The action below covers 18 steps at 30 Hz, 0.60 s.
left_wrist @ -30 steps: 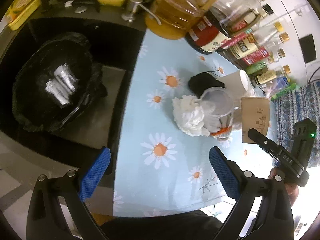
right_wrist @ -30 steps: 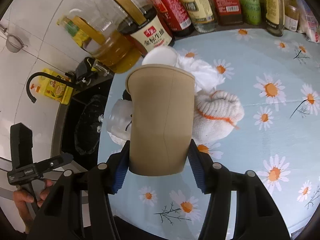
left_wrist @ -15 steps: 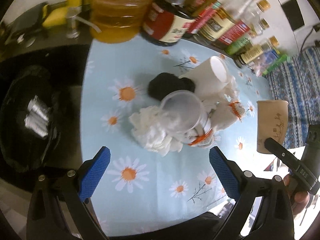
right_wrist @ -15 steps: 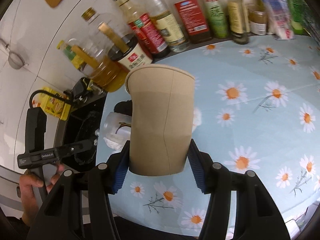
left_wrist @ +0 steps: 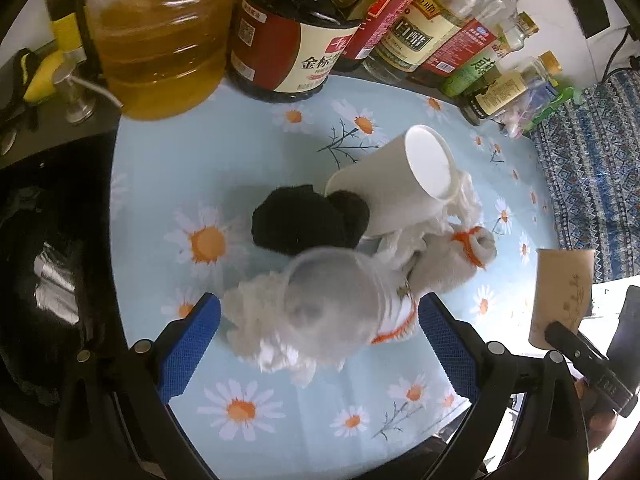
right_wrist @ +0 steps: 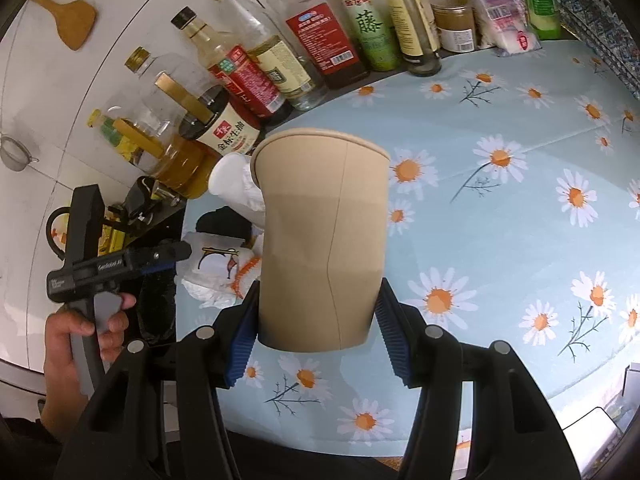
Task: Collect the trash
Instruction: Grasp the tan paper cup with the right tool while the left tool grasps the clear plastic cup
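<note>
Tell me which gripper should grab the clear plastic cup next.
Left. The left gripper is open, its fingers either side of the clear plastic cup on the pile. The right gripper is shut on the brown paper cup.

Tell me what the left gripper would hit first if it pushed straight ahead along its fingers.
Probably the clear plastic cup on the crumpled tissue: it sits centred between the open left gripper's fingers, nearest of the pile. The black sock and white paper cup lie beyond. Depth is uncertain.
</note>
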Motion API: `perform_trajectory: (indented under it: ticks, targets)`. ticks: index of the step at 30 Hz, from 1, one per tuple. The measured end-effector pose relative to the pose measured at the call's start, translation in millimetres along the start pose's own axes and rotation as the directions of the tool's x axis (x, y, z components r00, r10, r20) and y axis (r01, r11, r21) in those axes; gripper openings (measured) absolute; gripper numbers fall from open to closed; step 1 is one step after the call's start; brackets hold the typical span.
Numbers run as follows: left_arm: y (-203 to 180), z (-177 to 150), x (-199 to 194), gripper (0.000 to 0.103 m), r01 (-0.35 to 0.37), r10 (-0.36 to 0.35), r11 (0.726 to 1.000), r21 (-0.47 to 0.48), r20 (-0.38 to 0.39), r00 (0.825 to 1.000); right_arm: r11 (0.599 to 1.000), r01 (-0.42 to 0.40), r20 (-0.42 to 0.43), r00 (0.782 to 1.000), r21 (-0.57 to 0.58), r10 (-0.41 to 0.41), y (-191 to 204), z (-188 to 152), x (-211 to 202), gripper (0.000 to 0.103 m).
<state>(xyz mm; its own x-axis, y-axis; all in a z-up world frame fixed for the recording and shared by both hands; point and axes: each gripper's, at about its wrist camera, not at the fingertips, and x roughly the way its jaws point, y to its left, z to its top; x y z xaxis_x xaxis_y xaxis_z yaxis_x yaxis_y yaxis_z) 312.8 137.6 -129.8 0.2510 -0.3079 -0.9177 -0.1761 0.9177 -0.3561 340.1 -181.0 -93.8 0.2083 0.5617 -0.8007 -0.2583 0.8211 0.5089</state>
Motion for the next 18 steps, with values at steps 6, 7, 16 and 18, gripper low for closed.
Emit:
perform_trajectory:
  ticks: [6,7,16,18]
  targets:
    - [1,8,14,0.095,0.041,-0.042,0.999,-0.014,-0.039,0.998,1.000,0.008,0.002,1.000,0.015,-0.008,-4,-3,-3,0.056]
    - [0,9,16,0.095,0.042,-0.042,0.999,-0.012,-0.043,0.998,1.000,0.005,0.004,1.000,0.017,-0.005,-5,-4,-4,0.056]
    - [-7,12,22,0.074,0.060,-0.059,0.998,0.007,-0.064,0.996,1.000,0.014,0.013,1.000,0.017,-0.014,-8,-7,-10,0.056]
    - [-9,11,23,0.070,0.059,-0.059,0.998,0.012,-0.065,0.996,1.000,0.015,0.013,1.000,0.015,-0.015,-8,-7,-9,0.056]
